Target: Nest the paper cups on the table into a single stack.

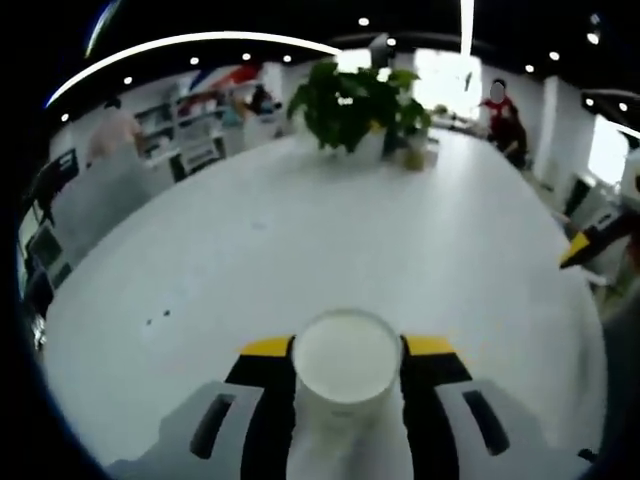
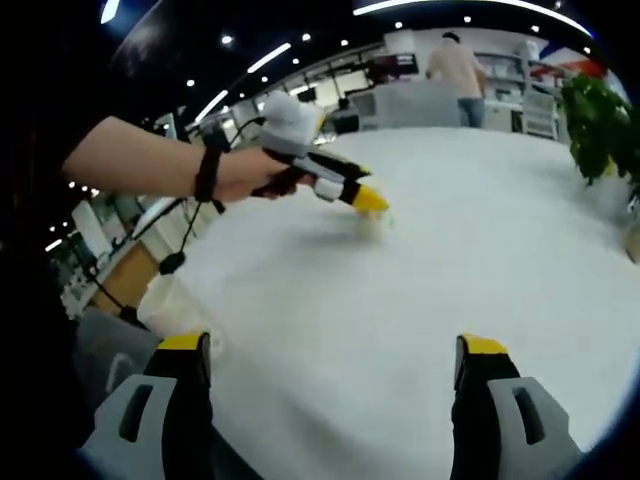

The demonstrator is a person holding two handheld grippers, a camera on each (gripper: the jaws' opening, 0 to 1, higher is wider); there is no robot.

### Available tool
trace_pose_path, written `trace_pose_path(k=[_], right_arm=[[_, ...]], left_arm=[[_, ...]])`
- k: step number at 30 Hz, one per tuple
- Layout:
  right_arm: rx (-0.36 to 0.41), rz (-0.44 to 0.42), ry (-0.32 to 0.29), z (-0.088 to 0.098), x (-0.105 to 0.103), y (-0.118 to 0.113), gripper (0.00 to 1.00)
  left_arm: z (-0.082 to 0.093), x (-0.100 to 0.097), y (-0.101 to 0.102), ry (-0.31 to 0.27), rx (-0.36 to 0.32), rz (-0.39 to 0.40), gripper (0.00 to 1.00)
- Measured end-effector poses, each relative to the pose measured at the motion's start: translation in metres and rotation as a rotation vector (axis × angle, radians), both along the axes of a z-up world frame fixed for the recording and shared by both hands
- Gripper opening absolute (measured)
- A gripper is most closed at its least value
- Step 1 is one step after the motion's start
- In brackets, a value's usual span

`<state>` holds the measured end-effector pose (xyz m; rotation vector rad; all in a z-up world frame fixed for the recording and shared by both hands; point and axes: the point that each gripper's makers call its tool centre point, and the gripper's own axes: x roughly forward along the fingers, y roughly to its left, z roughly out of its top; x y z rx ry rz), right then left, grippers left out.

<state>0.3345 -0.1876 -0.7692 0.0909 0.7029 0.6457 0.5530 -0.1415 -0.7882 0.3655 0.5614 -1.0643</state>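
Left-hand tongs [image 1: 345,375], black with yellow tips, stand closed against the sides of a white paper cup [image 1: 345,362] in the left gripper view; the cup sits upright between the jaws, its open mouth facing the camera. Beyond the tips the white round table [image 1: 300,250] runs bare to a green potted plant [image 1: 352,105] at the far edge. A yellow tip of the other gripper pokes in at the right margin.

Right-hand tongs [image 2: 335,365] in the right gripper view stand wide apart with nothing between the jaws, over the same table. Ahead and to their left, a bare forearm with a dark wrist strap reaches across; its hand [image 2: 250,175] grips the left tool level, tips over a small pale cup, blurred, resting on the table just under them. Near the right gripper's left jaw, at the table edge, lies another pale cup-like shape [image 2: 170,300].

Judging by this, stacking is at an early or middle stage: one cup is held, and no finished stack is visible.
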Motion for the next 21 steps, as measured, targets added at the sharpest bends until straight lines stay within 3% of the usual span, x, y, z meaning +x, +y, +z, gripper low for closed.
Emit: trace_pose_path(k=[10,21], right_arm=[[0.006,0.002,-0.005,0.002,0.0,0.002,1.0],[0.002,-0.009,-0.007,0.007,-0.01,0.0,1.0]], left_arm=[[0.008,-0.005,0.0,0.0,-0.006,-0.022,0.4],[0.025,-0.023,-0.005,0.019,-0.031,-0.031,0.4]])
